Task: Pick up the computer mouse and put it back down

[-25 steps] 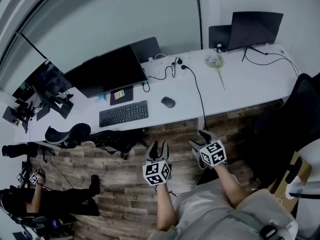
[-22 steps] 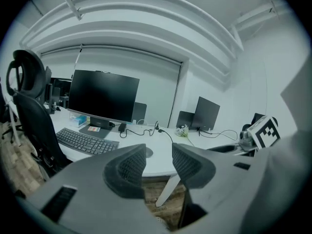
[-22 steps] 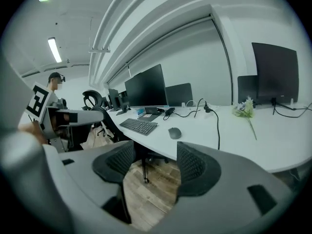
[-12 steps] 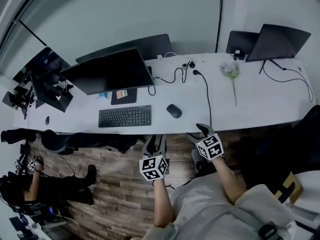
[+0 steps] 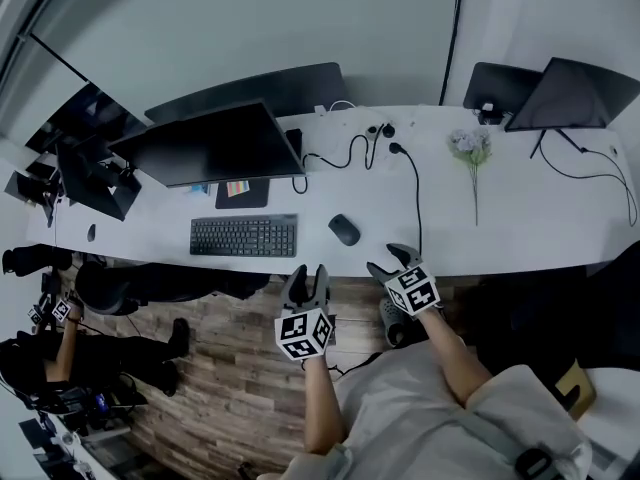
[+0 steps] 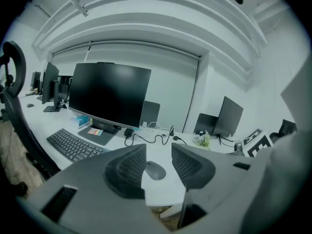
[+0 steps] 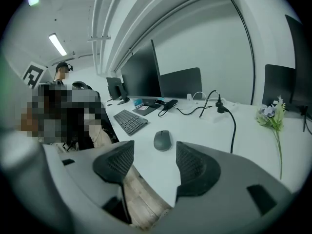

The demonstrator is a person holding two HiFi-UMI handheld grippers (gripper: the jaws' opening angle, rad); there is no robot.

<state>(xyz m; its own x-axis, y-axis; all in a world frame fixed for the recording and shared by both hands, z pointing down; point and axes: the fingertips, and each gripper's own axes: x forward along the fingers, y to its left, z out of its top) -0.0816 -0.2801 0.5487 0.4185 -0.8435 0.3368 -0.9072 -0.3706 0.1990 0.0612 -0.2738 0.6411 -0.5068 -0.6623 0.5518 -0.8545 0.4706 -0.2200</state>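
Grey and rounded, the computer mouse [image 5: 344, 230] lies on the white surface [image 5: 520, 230] near its front edge, just right of the keyboard [image 5: 243, 236] and left of a black cable [image 5: 416, 198]. Both tongs hang off that front edge, over the wood floor [image 5: 230, 368], apart from the mouse. The left tongs [image 5: 306, 275] are released, gripping nothing; in the left gripper view the mouse [image 6: 155, 170] shows in the gap, its left side covered by 1 jaw. The right tongs [image 5: 388, 260] are likewise spread and empty, with the mouse [image 7: 162, 140] whole beyond them. The monitor [image 5: 205, 146] hides part of the surface's back edge. A dark laptop [image 5: 585, 93] near the far right corner is cut off by the frame.
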